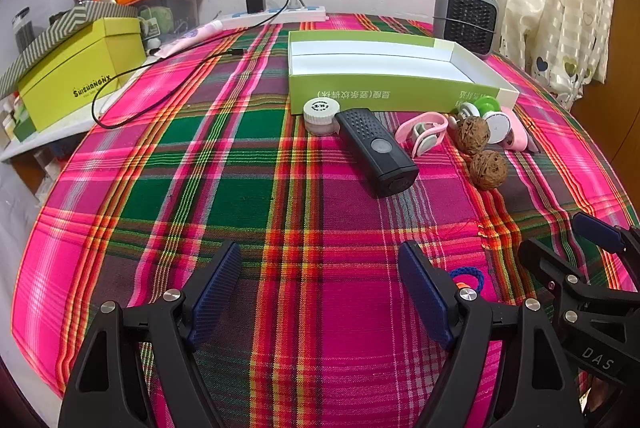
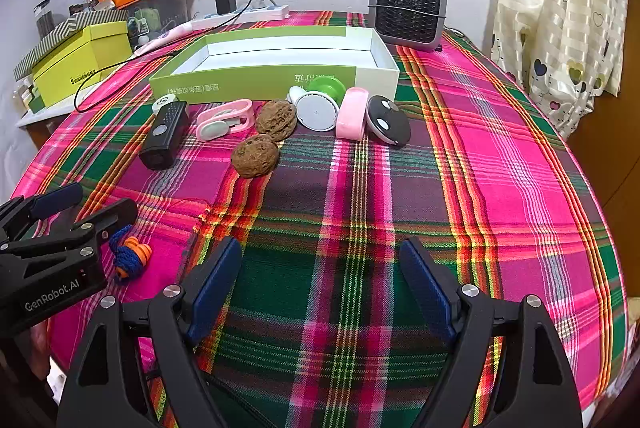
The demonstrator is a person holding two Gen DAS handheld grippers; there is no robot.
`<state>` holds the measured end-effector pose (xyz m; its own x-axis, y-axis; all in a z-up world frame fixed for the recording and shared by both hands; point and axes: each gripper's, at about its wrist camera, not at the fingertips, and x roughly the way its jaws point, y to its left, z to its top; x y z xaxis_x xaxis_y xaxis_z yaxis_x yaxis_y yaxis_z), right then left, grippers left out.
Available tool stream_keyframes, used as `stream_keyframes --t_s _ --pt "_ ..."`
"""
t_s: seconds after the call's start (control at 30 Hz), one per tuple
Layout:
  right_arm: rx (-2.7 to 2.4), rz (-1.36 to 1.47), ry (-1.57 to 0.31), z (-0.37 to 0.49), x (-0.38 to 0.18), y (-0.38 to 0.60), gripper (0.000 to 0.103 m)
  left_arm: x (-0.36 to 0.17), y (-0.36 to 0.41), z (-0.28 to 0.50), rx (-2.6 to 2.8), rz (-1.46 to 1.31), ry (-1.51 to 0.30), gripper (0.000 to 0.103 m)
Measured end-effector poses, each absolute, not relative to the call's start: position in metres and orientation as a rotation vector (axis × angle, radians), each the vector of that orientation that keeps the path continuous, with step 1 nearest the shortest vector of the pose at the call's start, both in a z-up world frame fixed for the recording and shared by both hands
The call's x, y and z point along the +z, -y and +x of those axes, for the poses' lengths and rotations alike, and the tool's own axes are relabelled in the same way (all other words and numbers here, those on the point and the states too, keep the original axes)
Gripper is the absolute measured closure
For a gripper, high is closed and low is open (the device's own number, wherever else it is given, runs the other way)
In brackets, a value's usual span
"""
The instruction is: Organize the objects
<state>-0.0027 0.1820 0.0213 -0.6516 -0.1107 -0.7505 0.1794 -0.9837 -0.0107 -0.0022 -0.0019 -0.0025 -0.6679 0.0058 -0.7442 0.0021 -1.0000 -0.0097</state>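
We hold our left gripper (image 1: 320, 288) low over the plaid tablecloth (image 1: 280, 188), jaws spread wide and empty. Our right gripper (image 2: 320, 284) sits just beside it above the same cloth, level, jaws equally wide, gripping nothing.

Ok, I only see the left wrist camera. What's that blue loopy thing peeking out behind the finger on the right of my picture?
Observer: The right wrist view shows all of it: a blue cord joined to orange earplugs, lying on the tablecloth.
Operator: Anything hiding behind the pink case?
Observer: Yes, a round black gadget with two grey buttons, right beside it.
Operator: Is the other gripper holding something?
Observer: No. The right gripper is open, with only cloth between its fingers.
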Motion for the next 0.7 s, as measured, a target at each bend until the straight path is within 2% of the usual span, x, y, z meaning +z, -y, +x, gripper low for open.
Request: stream_keyframes --t_s 0.7 --pt "-2.668 1.216 -0.144 -0.005 0.023 -0.188 0.022 0.001 0.015 0.000 2.788 -1.260 0.049 0.025"
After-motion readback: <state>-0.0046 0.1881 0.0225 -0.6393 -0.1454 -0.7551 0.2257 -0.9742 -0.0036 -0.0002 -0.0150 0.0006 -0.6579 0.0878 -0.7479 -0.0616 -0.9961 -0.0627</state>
